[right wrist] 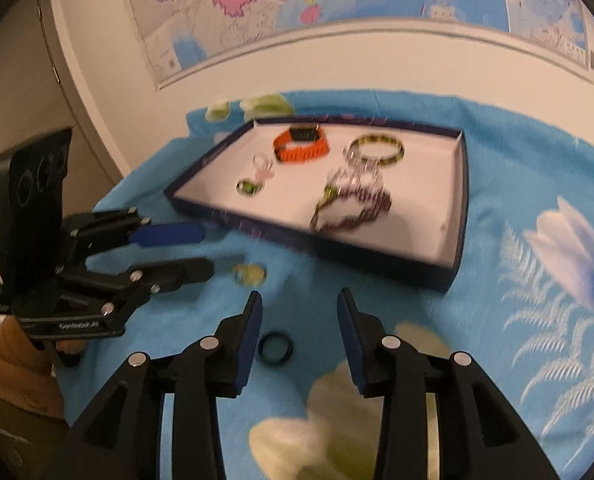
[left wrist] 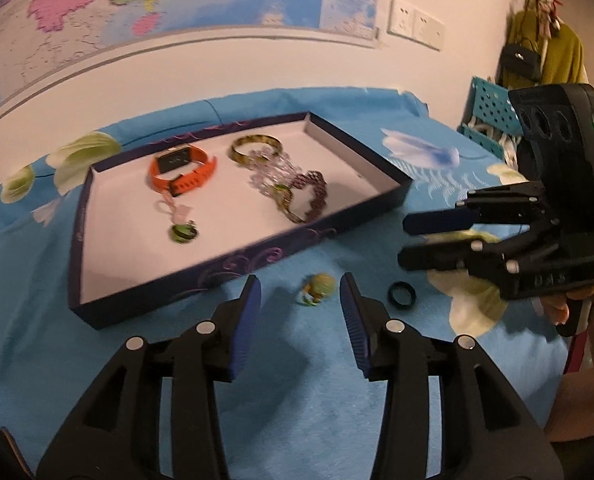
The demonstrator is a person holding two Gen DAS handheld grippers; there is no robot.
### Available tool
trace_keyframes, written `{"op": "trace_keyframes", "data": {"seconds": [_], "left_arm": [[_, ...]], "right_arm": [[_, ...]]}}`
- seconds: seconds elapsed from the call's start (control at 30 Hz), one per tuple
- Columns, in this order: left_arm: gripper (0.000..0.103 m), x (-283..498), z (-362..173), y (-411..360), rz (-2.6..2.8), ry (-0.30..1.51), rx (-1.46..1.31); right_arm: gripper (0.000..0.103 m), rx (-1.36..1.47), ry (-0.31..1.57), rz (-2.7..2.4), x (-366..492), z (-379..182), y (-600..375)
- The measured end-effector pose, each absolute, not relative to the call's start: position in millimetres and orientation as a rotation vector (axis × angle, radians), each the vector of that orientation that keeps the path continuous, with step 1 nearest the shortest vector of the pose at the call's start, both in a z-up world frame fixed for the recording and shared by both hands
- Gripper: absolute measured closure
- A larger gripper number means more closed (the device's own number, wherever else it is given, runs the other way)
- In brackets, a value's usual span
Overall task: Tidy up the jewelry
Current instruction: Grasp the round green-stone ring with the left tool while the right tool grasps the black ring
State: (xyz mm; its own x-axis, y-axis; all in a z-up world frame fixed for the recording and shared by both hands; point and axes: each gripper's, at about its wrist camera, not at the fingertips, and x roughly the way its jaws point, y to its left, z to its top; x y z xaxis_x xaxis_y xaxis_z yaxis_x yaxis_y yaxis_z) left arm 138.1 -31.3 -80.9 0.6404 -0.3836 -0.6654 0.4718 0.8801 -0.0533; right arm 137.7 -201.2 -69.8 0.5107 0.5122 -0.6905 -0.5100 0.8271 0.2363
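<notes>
Left wrist view shows my left claw point(left wrist: 300, 304) spread apart with nothing between the pads, hovering over the blue flowered cloth point(left wrist: 305, 392). A small green-and-yellow ring point(left wrist: 316, 289) lies on the cloth just ahead of the fingertips, in line with the gap between them but not touched by either one. A black ring point(left wrist: 402, 293) lies just right of my right-hand fingertip, also on the cloth. Beyond both sits the dark-walled tray point(left wrist: 257, 258), and in it an orange watch point(left wrist: 182, 173), a green-and-yellow bangle point(left wrist: 254, 148), a clear beaded bracelet point(left wrist: 275, 172), a dark purple beaded bracelet point(left wrist: 311, 196) and a green ring on a pink loop point(left wrist: 182, 229).

Right wrist view shows my right claw point(right wrist: 299, 316) also spread and empty. The black ring point(right wrist: 275, 349) lies on the cloth between its two fingers, close against the left one; I cannot tell whether it touches that pad. The green-and-yellow ring point(right wrist: 249, 273) lies farther ahead and to the left, just off the tip of my left claw point(right wrist: 208, 250), which reaches in from the left side. The tray point(right wrist: 459, 216) lies beyond, well clear of both claws.
</notes>
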Motion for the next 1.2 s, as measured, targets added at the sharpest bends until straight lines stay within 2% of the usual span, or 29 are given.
{"op": "trace_keyframes", "data": {"seconds": [0.6,0.73,0.97,1.03,1.2], "left_arm": [[0.061,160,-99,-61,-0.466,0.826,0.211],[0.065,165,-102,-62,-0.459,0.844,0.210],[0.073,165,-103,-63,-0.452,0.846,0.211],[0.079,165,-102,-63,-0.454,0.845,0.212],[0.085,165,-102,-61,-0.454,0.842,0.204]], "right_arm": [[0.066,-0.107,0.867,0.600,119,-85,-179],[0.068,-0.153,0.859,0.582,116,-85,-173],[0.083,-0.160,0.858,0.560,119,-85,-175],[0.083,-0.159,0.857,0.560,118,-84,-175],[0.083,-0.161,0.855,0.558,117,-85,-175]]}}
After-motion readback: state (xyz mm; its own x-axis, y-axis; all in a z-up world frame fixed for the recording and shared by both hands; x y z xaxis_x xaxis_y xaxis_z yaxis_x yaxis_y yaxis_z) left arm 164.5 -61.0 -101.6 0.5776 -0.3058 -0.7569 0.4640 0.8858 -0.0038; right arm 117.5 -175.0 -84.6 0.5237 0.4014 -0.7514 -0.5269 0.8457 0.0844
